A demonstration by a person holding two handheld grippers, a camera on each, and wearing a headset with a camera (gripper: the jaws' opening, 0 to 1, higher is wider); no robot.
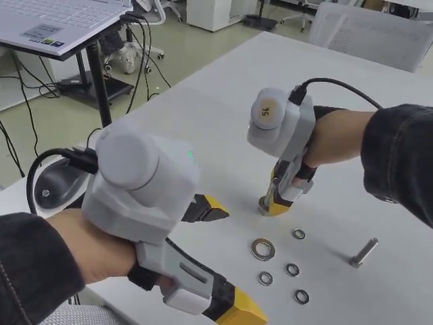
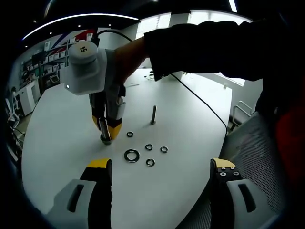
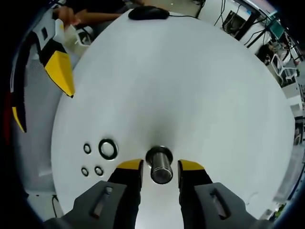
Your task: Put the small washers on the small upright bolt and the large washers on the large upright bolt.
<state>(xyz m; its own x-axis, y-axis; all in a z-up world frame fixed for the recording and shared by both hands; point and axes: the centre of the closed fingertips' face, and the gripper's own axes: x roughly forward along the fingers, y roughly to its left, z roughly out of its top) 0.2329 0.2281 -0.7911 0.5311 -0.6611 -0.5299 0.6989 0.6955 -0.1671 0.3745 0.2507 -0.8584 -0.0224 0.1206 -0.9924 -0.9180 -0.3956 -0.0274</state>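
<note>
At the near left of the white table (image 1: pixel 203 122), the left gripper (image 1: pixel 226 261) is hovering with its jaws spread wide, released. Toward the middle, the right gripper (image 1: pixel 274 206) is clamping the large bolt (image 3: pixel 159 164), standing it head-down on the tabletop, while one large washer (image 1: pixel 263 249) and four small washers (image 1: pixel 292 269) are lying loose just beside it. Farther right, the small bolt (image 1: pixel 363 252) is standing on its head, apart from both grippers.
</note>
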